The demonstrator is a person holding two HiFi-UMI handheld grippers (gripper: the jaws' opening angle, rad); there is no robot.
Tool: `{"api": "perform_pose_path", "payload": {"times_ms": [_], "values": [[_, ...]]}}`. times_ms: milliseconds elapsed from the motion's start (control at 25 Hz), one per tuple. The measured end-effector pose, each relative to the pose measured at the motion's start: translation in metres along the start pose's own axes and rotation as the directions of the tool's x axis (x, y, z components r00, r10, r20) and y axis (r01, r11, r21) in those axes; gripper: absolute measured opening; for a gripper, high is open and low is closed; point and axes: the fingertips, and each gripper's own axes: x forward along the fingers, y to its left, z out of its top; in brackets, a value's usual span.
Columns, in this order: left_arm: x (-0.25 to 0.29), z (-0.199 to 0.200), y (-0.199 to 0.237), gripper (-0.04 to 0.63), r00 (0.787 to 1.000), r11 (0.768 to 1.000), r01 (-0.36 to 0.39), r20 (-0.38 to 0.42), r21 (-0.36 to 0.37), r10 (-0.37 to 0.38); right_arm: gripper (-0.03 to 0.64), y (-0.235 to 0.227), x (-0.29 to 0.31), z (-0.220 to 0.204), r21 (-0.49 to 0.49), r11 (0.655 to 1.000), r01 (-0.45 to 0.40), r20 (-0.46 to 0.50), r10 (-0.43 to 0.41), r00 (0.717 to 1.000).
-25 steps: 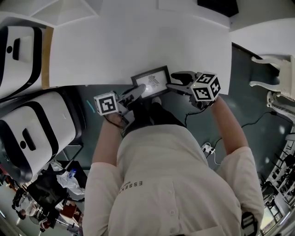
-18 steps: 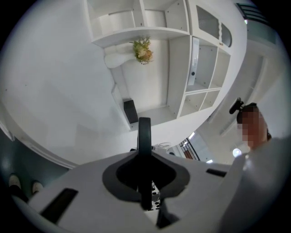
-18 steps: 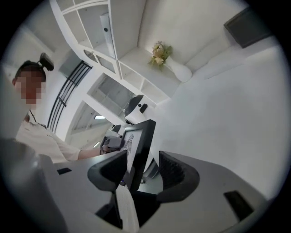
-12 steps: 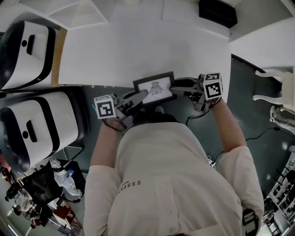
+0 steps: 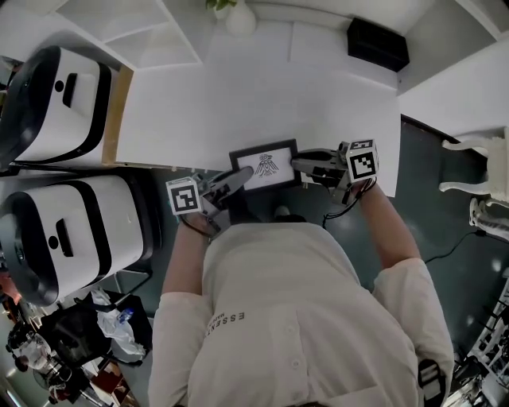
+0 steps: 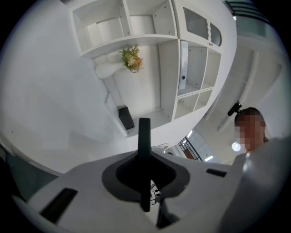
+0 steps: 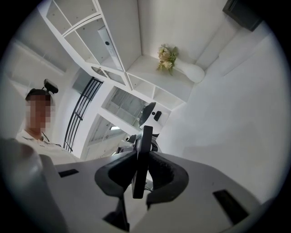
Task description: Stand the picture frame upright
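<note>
So the frame (image 5: 265, 165) is now off the table (image 5: 238, 95), hanging in the air right over its near edge, just in front of the person. The drawing side faces up toward the head camera. A second ago it sat lower and more skewed. Now it's higher and squarer.

Big change: the right claw (image 5: 306, 165) was gaping beside the frame's right side and has just been closing. In its own view both pads are pinched on the thin dark edge. The left claw (image 5: 231, 181) is clamped on the left side, with the edge running straight up between its jaws. So it's a two-sided grip, one claw per side.

For the task, I'd say the pickup is done and the actual standing-up isn't. It's got to go back down on the table on its bottom edge. I can't see a back stand from here, so no idea if it's out. Further back on the table are just a vase (image 5: 238, 12) and a black box (image 5: 378, 44), well clear.
</note>
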Motion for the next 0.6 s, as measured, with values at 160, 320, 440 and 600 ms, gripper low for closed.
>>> {"api": "perform_pose_path", "payload": {"times_ms": [160, 320, 440, 600], "values": [[-0.016, 0.029, 0.002, 0.037, 0.999, 0.999, 0.026, -0.035, 0.039, -0.025, 0.086, 0.005, 0.022, 0.019, -0.010, 1.000, -0.019, 0.056, 0.019, 0.998], [-0.036, 0.065, 0.013, 0.038, 0.995, 0.997, 0.010, -0.096, 0.080, -0.002, 0.082, 0.004, 0.050, 0.041, 0.006, 1.000, -0.015, 0.110, 0.014, 0.994], [-0.051, 0.103, 0.021, 0.038, 0.991, 0.995, 0.011, -0.136, 0.101, 0.003, 0.080, -0.004, 0.080, 0.063, 0.014, 1.000, 0.006, 0.152, -0.008, 0.988], [-0.062, 0.129, 0.025, 0.040, 0.983, 0.991, 0.010, -0.181, 0.135, 0.015, 0.078, -0.004, 0.100, 0.079, 0.005, 0.999, 0.044, 0.193, -0.044, 0.980]]}}
